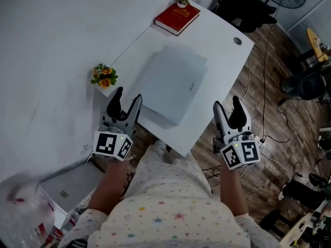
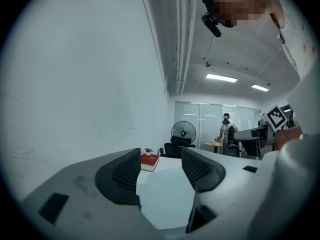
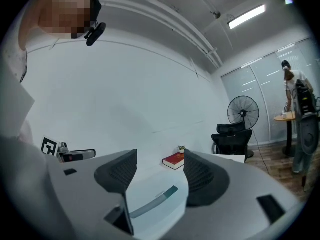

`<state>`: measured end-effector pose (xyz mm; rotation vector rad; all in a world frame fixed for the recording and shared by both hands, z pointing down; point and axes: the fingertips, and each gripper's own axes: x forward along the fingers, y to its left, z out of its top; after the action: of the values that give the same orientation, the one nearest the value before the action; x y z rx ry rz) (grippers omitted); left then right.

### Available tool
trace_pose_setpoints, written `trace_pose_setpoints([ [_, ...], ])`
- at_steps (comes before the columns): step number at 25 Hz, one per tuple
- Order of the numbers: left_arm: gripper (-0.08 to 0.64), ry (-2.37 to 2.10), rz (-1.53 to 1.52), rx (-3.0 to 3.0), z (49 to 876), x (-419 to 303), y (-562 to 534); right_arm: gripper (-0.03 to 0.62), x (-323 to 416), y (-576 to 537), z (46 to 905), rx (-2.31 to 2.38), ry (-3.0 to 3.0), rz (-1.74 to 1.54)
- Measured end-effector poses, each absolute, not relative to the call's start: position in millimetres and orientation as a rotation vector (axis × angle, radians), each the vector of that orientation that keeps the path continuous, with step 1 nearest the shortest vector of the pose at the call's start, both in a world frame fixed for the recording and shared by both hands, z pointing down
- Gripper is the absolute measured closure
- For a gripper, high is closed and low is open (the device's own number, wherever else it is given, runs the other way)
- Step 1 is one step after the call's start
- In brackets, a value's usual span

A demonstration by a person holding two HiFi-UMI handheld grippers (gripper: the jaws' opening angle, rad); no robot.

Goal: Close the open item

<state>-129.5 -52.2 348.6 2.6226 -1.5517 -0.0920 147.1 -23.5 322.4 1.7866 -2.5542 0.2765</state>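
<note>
Although the task calls for closing an open item, nothing on the long white desk (image 1: 222,50) stands open at this moment. By far the largest thing on it is the pale grey, flat rectangular laptop (image 1: 173,84), which lies about mid-desk. Its lid is down flat on its base, and the right gripper view shows only the dark finger notch along its front edge. At twelve o'clock from the laptop, at the far end of the desk, lies the red hardback book (image 1: 177,17), shut, with a tiny potted green plant (image 1: 182,2) on its far corner.

Both tools are held short of the laptop and apart from it. The left gripper (image 1: 128,94) hovers at about eight o'clock from the laptop, over the near corner of the desk. Its jaws are spread and only bare desk and laptop lid show between them. The right gripper (image 1: 226,103) hangs at about four o'clock, just off the desk's edge above the wooden floor, its jaws likewise spread and holding nothing.

Smaller still, a little pot of orange and yellow flowers (image 1: 105,76) sits at nine o'clock by the wall, and a round grey cable grommet (image 1: 237,41) lies at two o'clock.

Judging by the flat lid, the closing looks done, and I see nothing left but to draw the tools away.
</note>
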Motion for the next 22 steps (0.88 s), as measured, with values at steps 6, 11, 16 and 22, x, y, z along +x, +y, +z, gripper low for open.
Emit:
trace_pose_setpoints([
  [6,0.324,-1.653,-0.086,2.565,341.4,-121.1,-61.7,0.318,157.3,-54.0,317.2,1.678,-2.634,0.275],
  [11,0.324,-1.738,-0.074,2.516,339.2,-113.0,-67.6,0.318,168.5,-78.4,317.4,1.589,-2.700,0.271],
  [16,0.324,-1.810,-0.069,2.462,341.6,-111.3,-69.2,0.320,169.8,-94.0,323.4,1.511,-2.743,0.314],
  [22,0.325,-1.792,-0.051,2.460,345.7,-106.5,-84.0,0.320,165.1,-109.5,332.6,1.496,-2.726,0.341],
])
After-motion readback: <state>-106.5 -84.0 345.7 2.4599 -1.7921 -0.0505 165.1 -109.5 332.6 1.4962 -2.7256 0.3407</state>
